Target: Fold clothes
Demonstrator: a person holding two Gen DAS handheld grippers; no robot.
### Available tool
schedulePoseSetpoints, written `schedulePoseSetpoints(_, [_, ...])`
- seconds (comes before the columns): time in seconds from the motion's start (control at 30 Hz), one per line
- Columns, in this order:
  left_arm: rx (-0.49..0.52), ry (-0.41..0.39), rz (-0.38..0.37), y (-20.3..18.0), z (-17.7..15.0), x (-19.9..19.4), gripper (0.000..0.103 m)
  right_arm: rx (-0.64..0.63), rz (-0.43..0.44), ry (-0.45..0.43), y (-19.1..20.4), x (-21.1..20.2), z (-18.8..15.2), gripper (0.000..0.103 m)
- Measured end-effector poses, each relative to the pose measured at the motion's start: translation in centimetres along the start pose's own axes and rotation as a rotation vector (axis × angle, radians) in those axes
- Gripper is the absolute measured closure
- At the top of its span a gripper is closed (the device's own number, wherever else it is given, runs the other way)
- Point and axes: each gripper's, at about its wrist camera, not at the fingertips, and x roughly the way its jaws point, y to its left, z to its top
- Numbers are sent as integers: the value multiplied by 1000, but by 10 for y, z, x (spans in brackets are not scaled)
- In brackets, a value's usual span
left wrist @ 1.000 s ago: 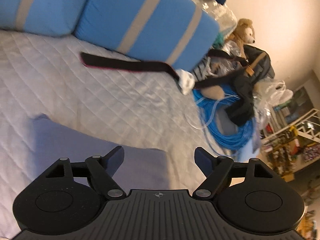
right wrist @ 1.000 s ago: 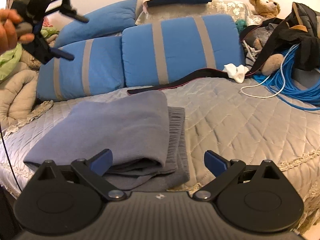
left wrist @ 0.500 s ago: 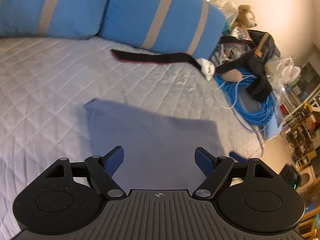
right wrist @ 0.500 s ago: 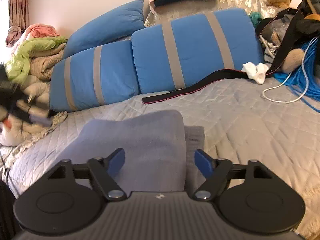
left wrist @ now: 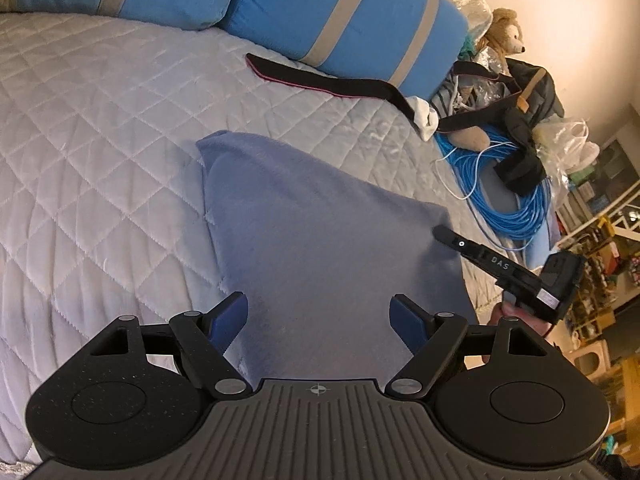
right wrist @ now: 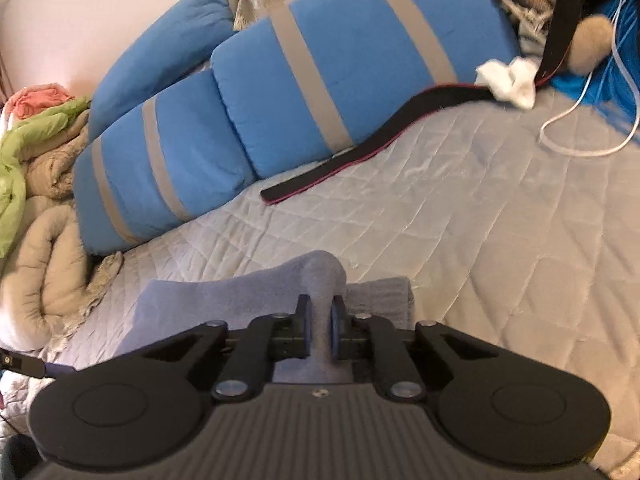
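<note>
Now right gripper (right wrist: 319, 330) pinches the grey garment (right wrist: 256, 292) (folded); left gripper (left wrist: 319, 314) fingers released.

Three blue pillows (right wrist: 352, 72), one grey garment (left wrist: 320, 240)

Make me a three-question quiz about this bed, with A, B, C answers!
1. Where does the black strap lie?
A. on the quilt by the blue pillows
B. on the floor
C. on top of the teddy

2. What colour is the coiled cable?
A. red
B. blue
C. green

3. What is the right claw doing?
A. hanging open
B. holding a sock
C. pinching the grey cloth

Answers: 1 A, the strap rests on the quilt against the pillows. 2 B, the loops are bright blue. 3 C, its fingers are closed on a ridge of cloth; the left claw is open.
</note>
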Motion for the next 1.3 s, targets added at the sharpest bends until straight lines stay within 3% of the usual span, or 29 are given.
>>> schedulePoseSetpoints(0.47, [-5, -6, 6, 6, -5, 4, 25, 37, -47, -18, -9, -18, 0, 103])
schedulePoseSetpoints(0.5, [-5, -7, 7, 6, -5, 4, 25, 37, -48, -18, -11, -19, 0, 96])
schedulePoseSetpoints(0.53, [-5, -9, 9, 7, -5, 5, 25, 37, -49, -18, -12, -20, 0, 69])
schedulePoseSetpoints(0.57, [-5, -10, 11, 8, -5, 5, 25, 38, -50, -17, -13, -21, 0, 63])
schedulePoseSetpoints(0.63, [-10, -15, 10, 11, -6, 7, 25, 38, -51, -17, -16, -24, -1, 33])
schedulePoseSetpoints(0.7, [-30, -22, -2, 14, -7, 9, 25, 39, -53, -17, -18, -26, -1, 25])
schedulePoseSetpoints(0.8, [-101, -38, -42, 30, -5, 18, 25, 38, -54, -8, -22, -28, -1, 23])
schedulePoseSetpoints(0.97, [-217, -57, -124, 57, 2, 38, 25, 41, -22, 81, -32, -23, -5, 22])
schedulePoseSetpoints(1.2, [-334, -13, -207, 71, 8, 65, 25, 56, 42, 159, -32, -12, -10, 21])
schedulePoseSetpoints(1.27, [-365, -3, -226, 73, 8, 71, 28, 53, 38, 158, -30, -13, -11, 22])
schedulePoseSetpoints(1.3, [-377, 0, -230, 74, 8, 73, 41, 52, 35, 158, -29, -13, -11, 24])
